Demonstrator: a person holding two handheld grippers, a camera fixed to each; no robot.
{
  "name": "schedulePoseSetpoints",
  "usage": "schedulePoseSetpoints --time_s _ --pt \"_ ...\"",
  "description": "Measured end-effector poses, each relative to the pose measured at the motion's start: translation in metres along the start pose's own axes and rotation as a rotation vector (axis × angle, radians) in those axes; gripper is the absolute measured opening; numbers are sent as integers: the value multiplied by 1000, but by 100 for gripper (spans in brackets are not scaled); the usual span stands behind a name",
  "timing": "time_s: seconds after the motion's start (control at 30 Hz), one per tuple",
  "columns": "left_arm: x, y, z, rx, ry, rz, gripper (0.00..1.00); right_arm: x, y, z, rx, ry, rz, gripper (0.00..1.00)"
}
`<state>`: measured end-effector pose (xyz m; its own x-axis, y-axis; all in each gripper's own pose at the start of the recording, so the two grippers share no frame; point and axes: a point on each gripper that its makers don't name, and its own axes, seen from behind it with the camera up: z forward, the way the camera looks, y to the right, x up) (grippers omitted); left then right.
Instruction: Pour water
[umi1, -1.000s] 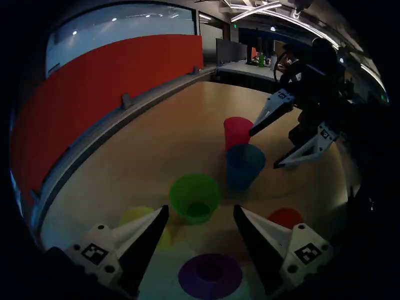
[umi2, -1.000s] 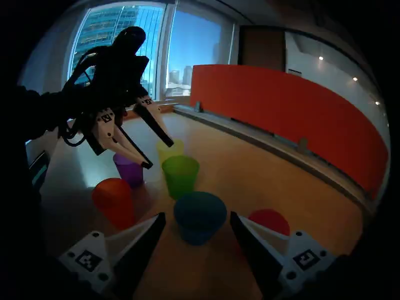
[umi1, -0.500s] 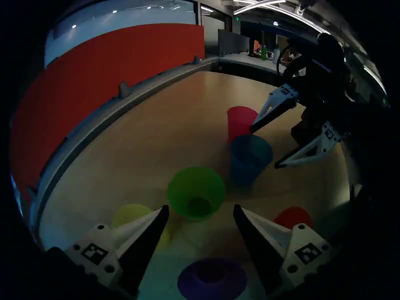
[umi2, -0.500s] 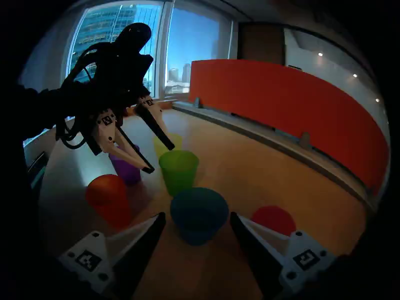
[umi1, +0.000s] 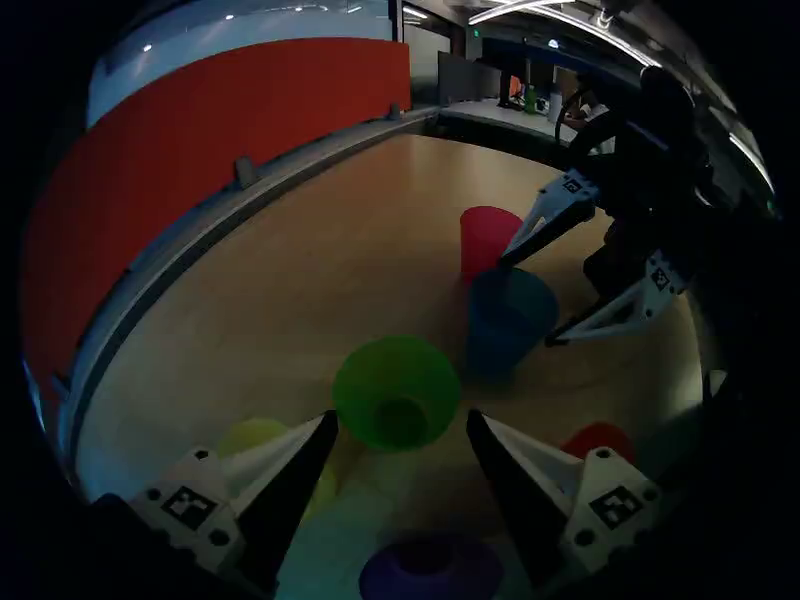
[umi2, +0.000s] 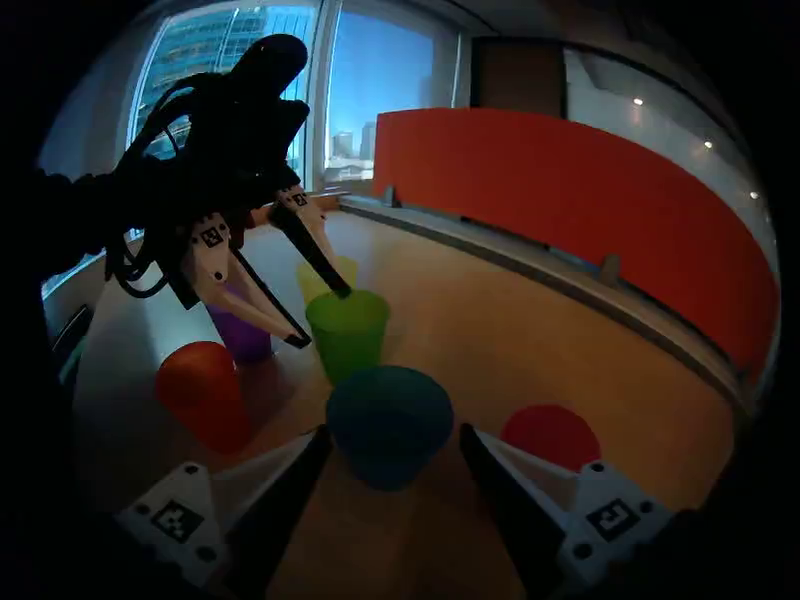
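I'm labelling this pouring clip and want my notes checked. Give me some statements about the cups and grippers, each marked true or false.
1. The left gripper and the right gripper are both open. True.
2. The green cup lies on its side. False: it stands upright, mouth up.
3. The blue cup stands just ahead of the right gripper's open fingers, ungripped. True.
4. The purple cup is held up in a gripper. False: it stands on the table, with no finger on it.
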<state>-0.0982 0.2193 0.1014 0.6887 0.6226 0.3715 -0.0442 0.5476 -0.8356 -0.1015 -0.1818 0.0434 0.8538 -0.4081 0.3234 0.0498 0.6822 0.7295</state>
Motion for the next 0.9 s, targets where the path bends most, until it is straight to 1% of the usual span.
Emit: schedulePoseSetpoints --time_s 0.2,0.4,0.6,0.87,0.9 --pt "0 -1 6 6 -16 -6 96 -1 -1 5 7 -3 5 100" --pt "-2 1 11 5 -32 -24 96 0 -2 11 11 -3 2 100" --pt "-1 1 15 16 -29 -26 96 1 -4 17 17 0 5 100" --pt "0 -1 18 29 -18 -32 96 2 -4 20 21 3 11 100" --pt "0 -1 19 31 -17 -32 94 2 -4 21 21 3 11 100"
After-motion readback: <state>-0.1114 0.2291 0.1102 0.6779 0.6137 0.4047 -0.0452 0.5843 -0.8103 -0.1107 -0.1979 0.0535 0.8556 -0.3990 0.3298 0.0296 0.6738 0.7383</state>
